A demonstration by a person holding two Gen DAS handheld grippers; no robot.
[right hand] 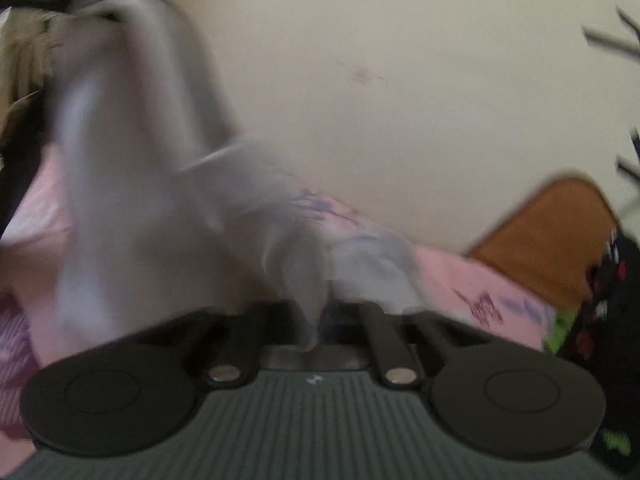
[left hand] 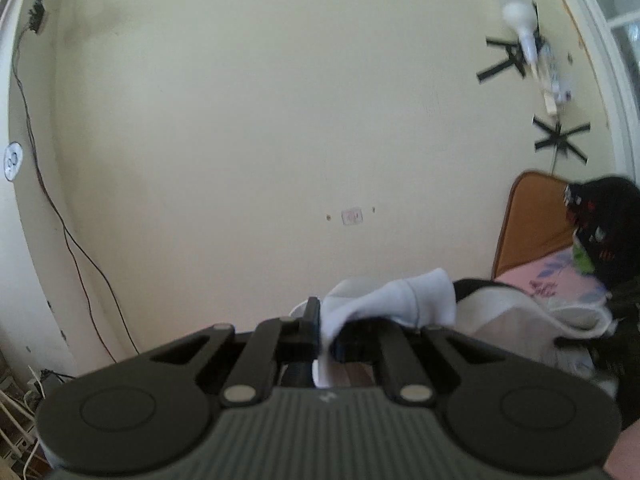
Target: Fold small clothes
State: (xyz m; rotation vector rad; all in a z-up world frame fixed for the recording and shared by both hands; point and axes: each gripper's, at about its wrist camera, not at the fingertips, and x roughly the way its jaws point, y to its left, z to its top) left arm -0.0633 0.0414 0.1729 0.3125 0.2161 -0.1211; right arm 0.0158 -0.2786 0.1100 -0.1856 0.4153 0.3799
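Closest to the left wrist lens, the left gripper point(left hand: 326, 340) has its jaws pressed together on a fold of a white garment point(left hand: 394, 300), which bunches up over the right finger and hangs down between the two. Beyond the garment, a second pale cloth point(left hand: 516, 314) lies heaped on the bed point(left hand: 560, 276), whose sheet is pink with purple flowers. Right of the garment, an orange headboard point(left hand: 532, 220) rises against the wall point(left hand: 280, 120), and a dark pile of clothes point(left hand: 608, 224) sits just beside it. Most of the room above the garment is bare wall, with a cable point(left hand: 60, 216) running down far to the left and black tape crosses point(left hand: 560, 140) high to the right. On the right wrist view, heavily blurred, the right gripper point(right hand: 316, 320) pinches a strip of the same white garment point(right hand: 120, 200), which stretches up and to the left toward the frame's top edge. Behind the garment there lie the pink bed point(right hand: 472, 280), the headboard point(right hand: 548, 236) and the dark pile point(right hand: 608, 304) at the right edge.
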